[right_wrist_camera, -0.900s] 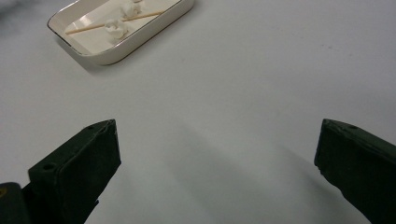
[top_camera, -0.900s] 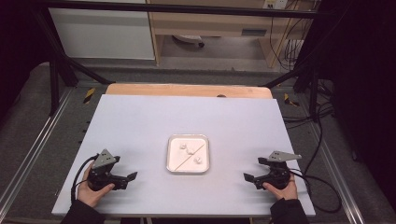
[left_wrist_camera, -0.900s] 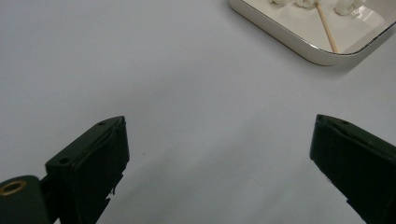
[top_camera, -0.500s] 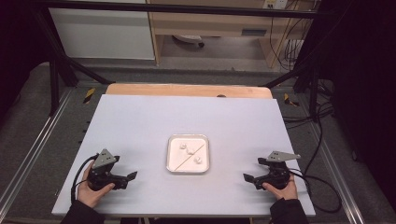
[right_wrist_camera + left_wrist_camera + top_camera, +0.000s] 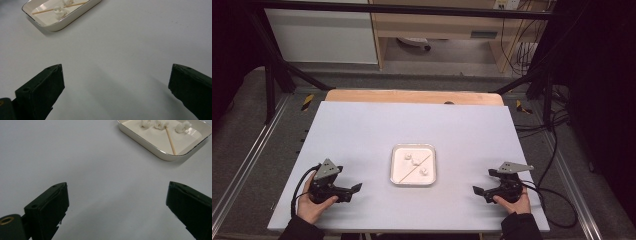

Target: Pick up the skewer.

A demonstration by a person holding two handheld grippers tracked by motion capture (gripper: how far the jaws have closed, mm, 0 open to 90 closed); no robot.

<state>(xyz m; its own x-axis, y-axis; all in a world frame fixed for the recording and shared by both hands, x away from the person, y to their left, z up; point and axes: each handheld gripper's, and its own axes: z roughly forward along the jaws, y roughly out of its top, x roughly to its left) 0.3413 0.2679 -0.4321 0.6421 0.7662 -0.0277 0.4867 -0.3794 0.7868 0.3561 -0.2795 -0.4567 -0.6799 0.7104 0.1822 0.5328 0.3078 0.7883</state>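
Note:
A small white tray (image 5: pixel 394 170) sits at the middle of the white tabletop (image 5: pixel 362 130). It holds three white lumps (image 5: pixel 416 160) and a thin wooden stick (image 5: pixel 408 173) lying slantwise. My left gripper (image 5: pixel 352 191) rests on the table left of the tray, held by a hand, jaws pointing toward it. In the left gripper view my left gripper (image 5: pixel 117 187) stands wide open over bare table, with the tray (image 5: pixel 150 148) ahead at upper right. My right gripper (image 5: pixel 480 193) rests right of the tray. My right gripper (image 5: pixel 116 67) is open too, the tray (image 5: pixel 63 23) ahead at upper left.
A wooden strip (image 5: pixel 412 96) borders the table's far edge. Metal rails (image 5: pixel 247 165) run along both sides. Cables (image 5: pixel 557 195) trail from the right gripper off the table's right side. A dark frame (image 5: pixel 277 70) and shelving stand beyond the table.

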